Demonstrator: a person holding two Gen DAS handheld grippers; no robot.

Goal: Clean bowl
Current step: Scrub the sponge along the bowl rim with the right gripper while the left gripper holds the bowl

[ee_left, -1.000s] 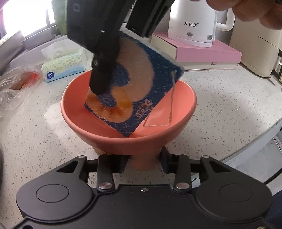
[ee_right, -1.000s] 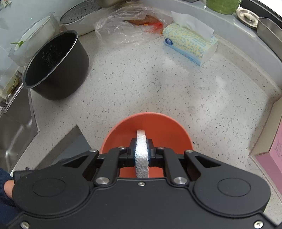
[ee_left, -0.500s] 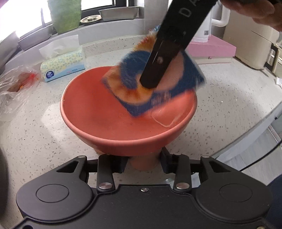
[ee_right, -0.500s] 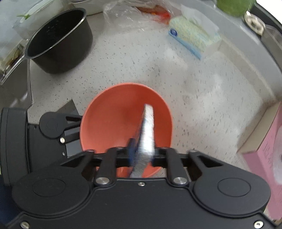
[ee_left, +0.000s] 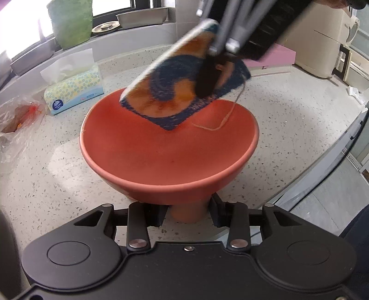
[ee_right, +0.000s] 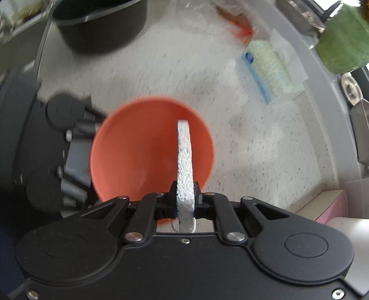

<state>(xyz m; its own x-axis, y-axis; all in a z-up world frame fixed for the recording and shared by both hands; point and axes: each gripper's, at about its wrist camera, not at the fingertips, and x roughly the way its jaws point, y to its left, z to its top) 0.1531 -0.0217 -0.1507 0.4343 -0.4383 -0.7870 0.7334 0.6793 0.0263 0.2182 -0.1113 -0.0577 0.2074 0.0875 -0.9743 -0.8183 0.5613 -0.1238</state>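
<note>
Your right tongs (ee_right: 185,203) are clamped on a flat sponge (ee_right: 184,159), their jaws having just been closing on it, and hold it edge-on over the coral-red bowl (ee_right: 129,147), its white spongy rim pointing down into the hollow. Seen from the left wrist, the same sponge (ee_left: 182,92) shows its blue and orange scrubbing face, tilted, with its lower corner dipping inside the far side of the bowl (ee_left: 161,147); whether it touches the inner wall cannot be told through the blur. A thin pale thread (ee_left: 223,117) hangs from the sponge's edge and loops down over the bowl's inside. Your left tongs (ee_left: 188,214) are part-way open and closed on the bowl's narrow foot, one finger on each side of it, steadying the bowl upright on the speckled counter (ee_left: 288,129). Farther out on the counter a tissue box (ee_left: 73,94) with a sheet sticking up stands beyond the bowl's left rim, and a crumpled clear plastic bag (ee_left: 16,120) with something red inside lies at the far left. A black cooking pot (ee_right: 101,25) sits at the top of the right wrist view, well apart from the bowl. On the ledge behind stand a green container (ee_left: 71,20), a round metal lid (ee_left: 106,26) and a steel tray (ee_left: 143,18). A pink box (ee_left: 281,55) lies at the right.
</note>
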